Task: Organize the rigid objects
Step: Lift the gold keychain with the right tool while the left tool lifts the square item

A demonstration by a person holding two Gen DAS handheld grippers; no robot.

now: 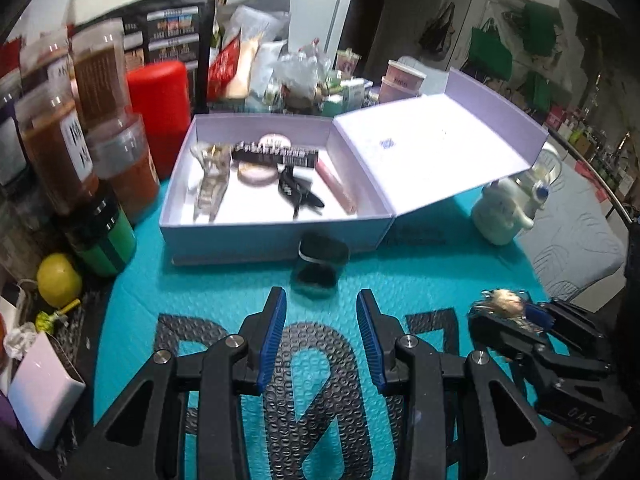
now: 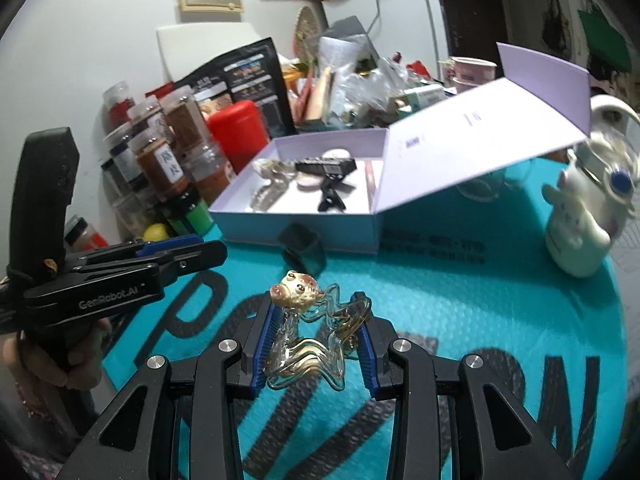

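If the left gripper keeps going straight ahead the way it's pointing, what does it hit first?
Most likely the small dark jar standing on the teal mat just ahead of the open left gripper. Behind it is the front wall of the open lavender box. Depth is hard to judge.

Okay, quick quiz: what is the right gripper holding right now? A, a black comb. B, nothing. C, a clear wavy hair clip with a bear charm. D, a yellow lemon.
C: the right gripper is closed on the clear hair clip between its blue pads, above the teal mat.
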